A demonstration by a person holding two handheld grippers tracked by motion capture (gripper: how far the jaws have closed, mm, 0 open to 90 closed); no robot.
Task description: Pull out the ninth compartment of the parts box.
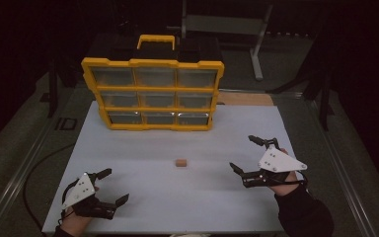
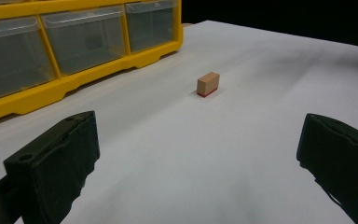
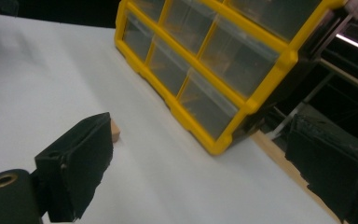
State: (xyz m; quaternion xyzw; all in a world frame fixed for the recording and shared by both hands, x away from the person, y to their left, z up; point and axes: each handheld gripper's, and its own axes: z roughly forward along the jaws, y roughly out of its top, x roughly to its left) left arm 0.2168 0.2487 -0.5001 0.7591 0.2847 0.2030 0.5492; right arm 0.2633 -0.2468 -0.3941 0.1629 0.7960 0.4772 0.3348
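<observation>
A small wooden block [image 1: 180,162] with a red underside lies alone on the white table top [image 1: 177,197], in front of the yellow drawer organizer [image 1: 153,94]. My left gripper [image 1: 113,186] rests at the near left, open and holding nothing. In the left gripper view the block [image 2: 208,84] sits well ahead, between the spread jaws. My right gripper [image 1: 246,155] is at the near right, open and holding nothing. In the right gripper view the block [image 3: 115,130] peeks out behind the left jaw.
The organizer [image 3: 214,60] stands upright at the back of the table, with clear drawers and a yellow handle [image 1: 156,40] on top. A wooden strip [image 1: 244,98] lies behind the table's right rear. A metal stand [image 1: 256,44] is farther back. Cables trail off the left edge.
</observation>
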